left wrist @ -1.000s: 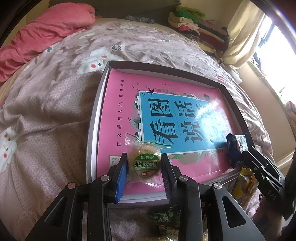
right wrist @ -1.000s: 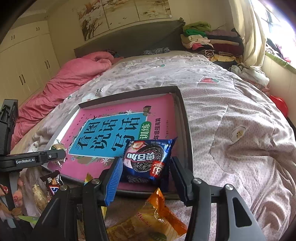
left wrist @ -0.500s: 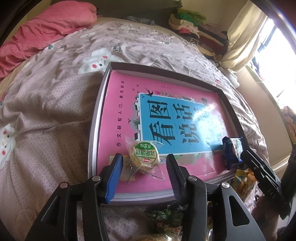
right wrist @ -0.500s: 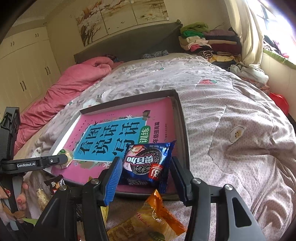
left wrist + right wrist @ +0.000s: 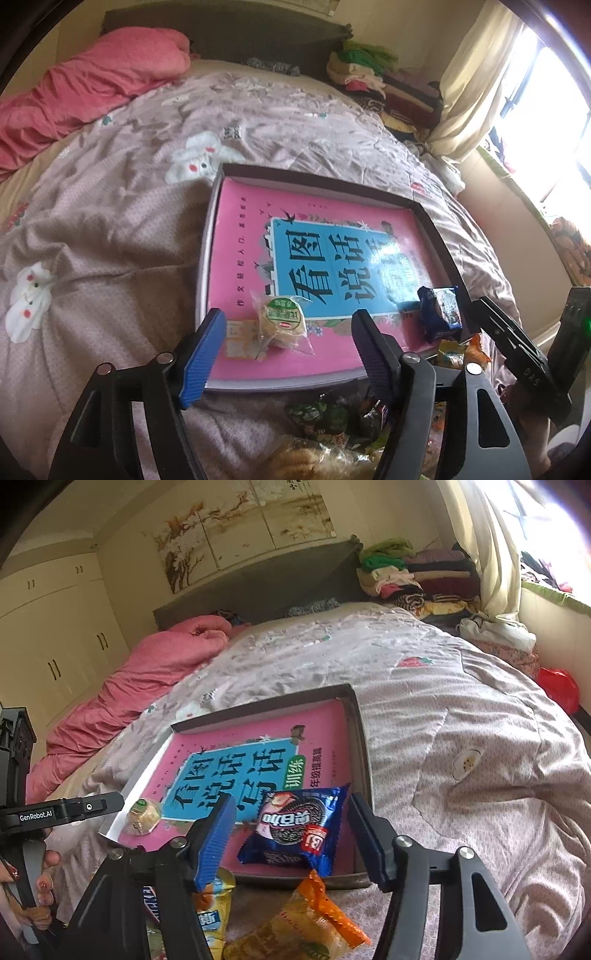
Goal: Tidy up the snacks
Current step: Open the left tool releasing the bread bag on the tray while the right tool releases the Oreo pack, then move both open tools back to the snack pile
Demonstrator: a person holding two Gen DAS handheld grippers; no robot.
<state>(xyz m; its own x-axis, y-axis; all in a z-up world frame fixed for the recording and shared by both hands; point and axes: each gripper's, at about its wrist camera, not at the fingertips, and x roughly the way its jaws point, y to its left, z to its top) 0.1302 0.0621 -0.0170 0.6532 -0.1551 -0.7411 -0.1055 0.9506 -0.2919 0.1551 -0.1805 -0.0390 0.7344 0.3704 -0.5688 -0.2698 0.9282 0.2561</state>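
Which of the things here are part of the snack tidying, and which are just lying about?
Part of the job:
- round pastry
- blue cookie packet
- shallow box
- loose snacks in front of it
- left claw, right claw, both open

Just lying about:
- pink quilt
- folded clothes
- curtain

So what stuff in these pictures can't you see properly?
- Snack pile, left wrist view: cut off by the bottom edge and the gripper's arms.
- Yellow packet, right wrist view: partly behind the blue jaw pad.
- Small print on the pink book: too small.
- Window: glare washes it out.
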